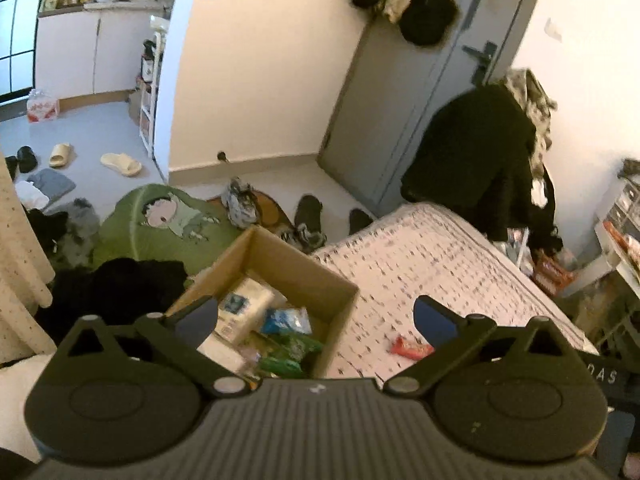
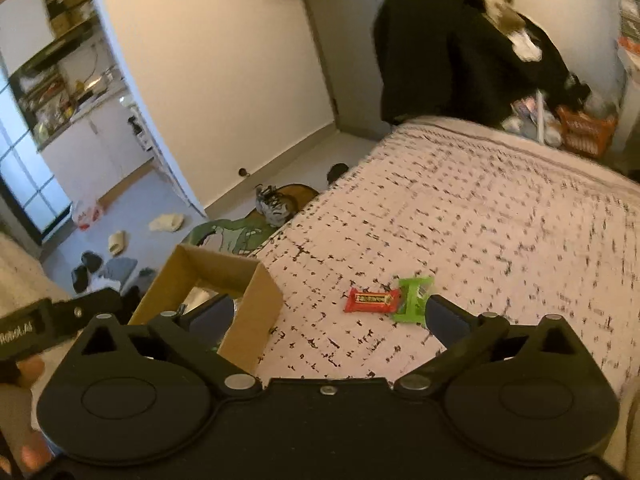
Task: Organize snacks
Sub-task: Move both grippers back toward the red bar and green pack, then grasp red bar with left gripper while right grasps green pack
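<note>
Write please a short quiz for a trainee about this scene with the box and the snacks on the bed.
1. True or false: the red snack bar already lies inside the cardboard box.
2. Which wrapper lies right beside the red bar? A green B blue C yellow
3. What stands between the open fingers of the right gripper?

Key
1. False: it lies on the bed cover.
2. A: the green wrapper.
3. Nothing is held; both it and the left gripper are open.

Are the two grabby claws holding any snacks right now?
No. The left gripper and right gripper are both wide open and empty. The red snack bar and green packet lie loose on the bed.
</note>
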Tool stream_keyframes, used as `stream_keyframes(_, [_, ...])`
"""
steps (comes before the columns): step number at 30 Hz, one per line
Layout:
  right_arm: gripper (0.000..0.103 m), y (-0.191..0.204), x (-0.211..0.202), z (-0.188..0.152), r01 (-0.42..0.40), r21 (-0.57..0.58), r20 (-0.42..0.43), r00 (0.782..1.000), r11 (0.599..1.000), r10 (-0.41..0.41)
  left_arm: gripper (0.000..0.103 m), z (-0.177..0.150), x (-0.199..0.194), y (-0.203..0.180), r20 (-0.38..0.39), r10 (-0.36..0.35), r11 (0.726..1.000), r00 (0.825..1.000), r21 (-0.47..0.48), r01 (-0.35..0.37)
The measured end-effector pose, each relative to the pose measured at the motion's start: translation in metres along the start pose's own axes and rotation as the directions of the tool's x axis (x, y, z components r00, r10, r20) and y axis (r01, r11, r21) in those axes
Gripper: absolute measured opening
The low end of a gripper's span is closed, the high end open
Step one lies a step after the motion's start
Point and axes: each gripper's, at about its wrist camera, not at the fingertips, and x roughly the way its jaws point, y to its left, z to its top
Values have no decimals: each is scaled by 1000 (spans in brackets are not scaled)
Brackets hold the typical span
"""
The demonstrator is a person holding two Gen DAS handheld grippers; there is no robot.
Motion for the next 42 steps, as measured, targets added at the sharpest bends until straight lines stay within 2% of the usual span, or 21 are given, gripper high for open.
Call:
stream_keyframes(6, [103,-10,2,2,25,-6,-8,1000,1000,-25,103,-4,5,-15,-39,-6,1000,999,-20,6])
stream_keyframes(13, [103,-33,10,5,15,67,-27,1000,998,-13,103,-6,12,-43,-35,-2,1000,999,29,3])
stream_keyframes(21, [101,-60,16,7,51,128,-12,999,990,-50,100,-20,32,-67,-56,-66,997,996,33,68])
stream_keyframes(24, [95,-72,29,6,44,170,-38,999,985,-38,96,-27,44,-73,-65,-79,996,995,24,80])
stream_keyframes(28, [78,-84,52,5,29,222,-81,997,975,-11,88,-33,62,-81,-91,-104,994,990,7,105])
stream_keyframes(32, [67,-91,75,4,60,237,-110,993,970,-35,80,-38,84,-88,-136,-113,994,984,-21,111])
stream_keyframes(33, [65,-93,79,4,60,242,-112,993,968,-33,75,-39,90,-88,-153,-109,994,982,-42,104])
stream_keyframes(36, [64,-97,93,8,56,239,-124,992,969,-27,65,-41,109,-88,-196,-102,991,975,-109,82])
stream_keyframes(39, [61,-101,110,11,60,232,-136,990,971,-29,63,-44,128,-89,-226,-102,986,969,-152,68])
stream_keyframes(42, [59,-107,126,7,48,277,-144,989,960,-8,63,-47,148,-89,-245,-83,979,966,-200,34])
